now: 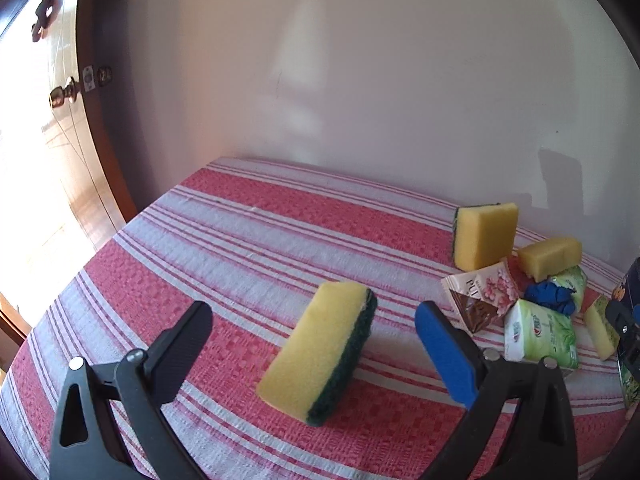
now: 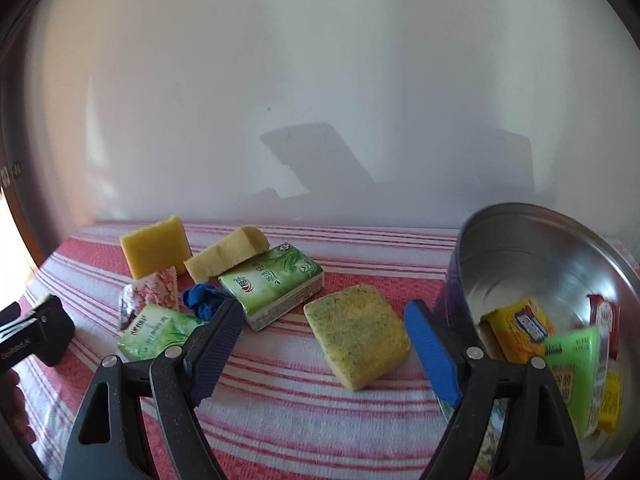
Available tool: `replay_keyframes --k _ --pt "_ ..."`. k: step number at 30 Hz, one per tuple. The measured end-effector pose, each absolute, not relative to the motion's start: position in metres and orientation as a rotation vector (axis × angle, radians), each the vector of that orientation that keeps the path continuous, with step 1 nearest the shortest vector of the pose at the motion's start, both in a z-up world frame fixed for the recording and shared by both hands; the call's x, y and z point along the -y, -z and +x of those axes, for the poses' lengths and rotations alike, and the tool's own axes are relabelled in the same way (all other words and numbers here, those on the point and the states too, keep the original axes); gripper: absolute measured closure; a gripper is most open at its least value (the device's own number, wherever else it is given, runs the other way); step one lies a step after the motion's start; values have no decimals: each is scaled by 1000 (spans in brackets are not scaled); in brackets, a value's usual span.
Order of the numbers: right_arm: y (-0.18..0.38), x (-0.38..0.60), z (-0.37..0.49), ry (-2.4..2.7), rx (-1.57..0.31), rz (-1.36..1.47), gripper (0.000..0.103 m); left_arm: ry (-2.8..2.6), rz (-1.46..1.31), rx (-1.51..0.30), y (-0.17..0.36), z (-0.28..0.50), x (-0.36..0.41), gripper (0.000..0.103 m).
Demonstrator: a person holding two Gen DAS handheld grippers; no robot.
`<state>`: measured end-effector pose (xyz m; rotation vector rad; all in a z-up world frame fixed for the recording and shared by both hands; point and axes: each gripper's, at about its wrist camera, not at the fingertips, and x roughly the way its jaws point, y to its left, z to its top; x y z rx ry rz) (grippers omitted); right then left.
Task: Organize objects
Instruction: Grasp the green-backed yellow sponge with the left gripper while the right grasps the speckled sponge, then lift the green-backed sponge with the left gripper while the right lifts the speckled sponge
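Hovering over striped tablecloth [image 1: 248, 240]: left gripper [image 1: 312, 332] spread wide, yellow-green sponge [image 1: 320, 354] lying between fingers, untouched. Right gripper [image 2: 320, 330] likewise spread, speckled sponge [image 2: 358, 336] between fingers, not clamped. Metal tin [image 2: 532, 248] at table's right edge, packets inside. Tissue packs [image 2: 272, 288] and more sponges [image 2: 154, 252] clustered near wall-side edge.

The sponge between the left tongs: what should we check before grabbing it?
1. Left tongs open: ok.
2. Sponge sits between the fingers, untouched: ok.
3. Nothing else crowds the sponge on the tablecloth: ok.
4. Right tongs open, empty: ok.
5. Room left in the metal tin: ok.
6. Whether the sponge goes into the tin: cannot tell.
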<state>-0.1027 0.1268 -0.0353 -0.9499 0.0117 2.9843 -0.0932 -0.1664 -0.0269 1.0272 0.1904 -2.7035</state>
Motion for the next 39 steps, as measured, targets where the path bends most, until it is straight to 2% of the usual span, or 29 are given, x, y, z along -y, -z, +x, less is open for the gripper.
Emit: replay_keyframes --k 5,8,11,12,13,14,15,17,18,19,21,24,31,32,33,39 --pt "39 -112 -119 -2963 156 -1050 18 2654 1158 -332 43 -103 183 2" --pt "43 -105 -127 -2903 283 -1105 18 2614 1236 -412 53 -108 192 10" --pt "54 -98 -137 -2775 463 -1179 19 2626 1231 -386 53 -108 188 18" --pt "57 -96 -139 -2749 517 -1189 19 2632 1231 -378 52 -108 186 26" --pt "57 -96 -139 -2753 526 -1190 22 2643 1229 -373 52 -107 185 31" --pt "56 -96 -138 -2737 530 -1184 25 2661 1229 -370 51 -106 183 44" --pt "56 -95 -138 -2712 551 -1177 31 2681 1235 -364 51 -106 181 54" --pt "56 -96 -137 -2670 599 -1162 45 2722 1254 -356 50 -106 177 67" --pt "56 -97 -136 -2645 627 -1150 56 2723 1260 -341 50 -106 175 67" --pt "54 -100 -135 -2643 639 -1142 62 2722 1260 -331 50 -106 174 67" --pt "51 -99 -136 -2676 630 -1155 68 2721 1259 -340 50 -106 174 67" --pt "37 -108 -128 -2779 503 -1171 76 2717 1247 -387 50 -103 179 67" --pt "7 -130 -79 -3149 -30 -1137 76 2717 1221 -408 47 -99 179 68" --pt "7 -132 -73 -3176 -110 -1152 76 2727 1210 -402 45 -98 177 74" --pt "7 -130 -67 -3193 -169 -1171 76 2739 1197 -393 43 -95 175 73" --pt "18 -125 -44 -3219 -317 -1227 76 2849 1098 -287 27 -88 156 73"
